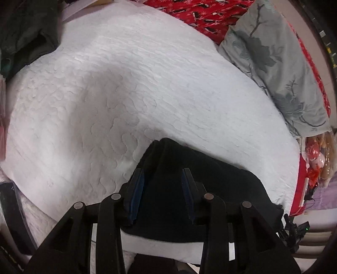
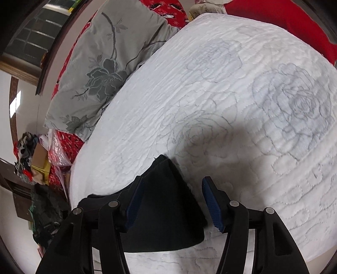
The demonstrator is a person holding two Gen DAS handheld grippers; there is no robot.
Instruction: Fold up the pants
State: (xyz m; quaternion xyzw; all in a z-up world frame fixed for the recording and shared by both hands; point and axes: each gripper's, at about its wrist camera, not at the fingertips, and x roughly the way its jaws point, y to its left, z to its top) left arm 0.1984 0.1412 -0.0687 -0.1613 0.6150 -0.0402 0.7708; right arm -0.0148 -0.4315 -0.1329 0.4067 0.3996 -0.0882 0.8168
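The black pants (image 1: 202,189) lie folded into a compact dark bundle on the white quilted bedspread (image 1: 126,94) near its front edge. My left gripper (image 1: 163,175) hovers over the bundle with its jaws open and the cloth showing between the blue pads (image 1: 135,196). In the right wrist view the same black pants (image 2: 166,210) end in a pointed corner on the bedspread (image 2: 231,105). My right gripper (image 2: 173,185) is open above that end, with its left finger over the cloth and its right finger over the bare quilt.
A grey floral pillow (image 1: 273,63) lies at the right of the bed on a red patterned cover (image 1: 210,14); it also shows in the right wrist view (image 2: 105,69). Dark green clothing (image 1: 25,31) sits at the far left. Bags and clutter (image 2: 31,160) lie beside the bed.
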